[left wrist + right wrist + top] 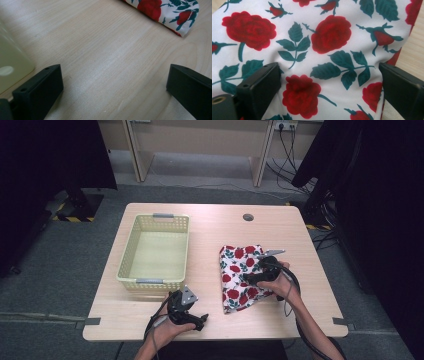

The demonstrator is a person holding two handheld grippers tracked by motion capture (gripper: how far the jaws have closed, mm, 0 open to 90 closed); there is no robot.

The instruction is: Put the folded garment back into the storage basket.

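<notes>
From the high view, the folded rose-print cloth (239, 276) lies on the right half of the wooden table (215, 225), its long axis running from the far edge toward the person, with the near end tapering to a corner; the right gripper (251, 276) sits directly over the cloth's right side, so the right hand is plainly the nearer one; the left gripper (201, 320) rests low near the front edge, apart from the cloth, which lies ahead of it and to its right; the yellow basket (155, 251) stands empty on the left half, just beyond the left gripper; around the table are grey floor, dark curtains and trailing cables at the back.

In the left gripper view, the jaws stand wide apart over bare wood; the cloth's near corner (172, 15) shows at the upper right, well clear of them; a pale wall of the basket (12, 67) sits at the left, near one jaw.

In the right gripper view, the jaws are spread wide with the cloth (324, 50) lying between and beneath them; nothing is pinched yet; a strip of table (415, 45) shows past the cloth's edge on the right; the coming move likely turns on lowering and closing onto the fabric right below.
</notes>
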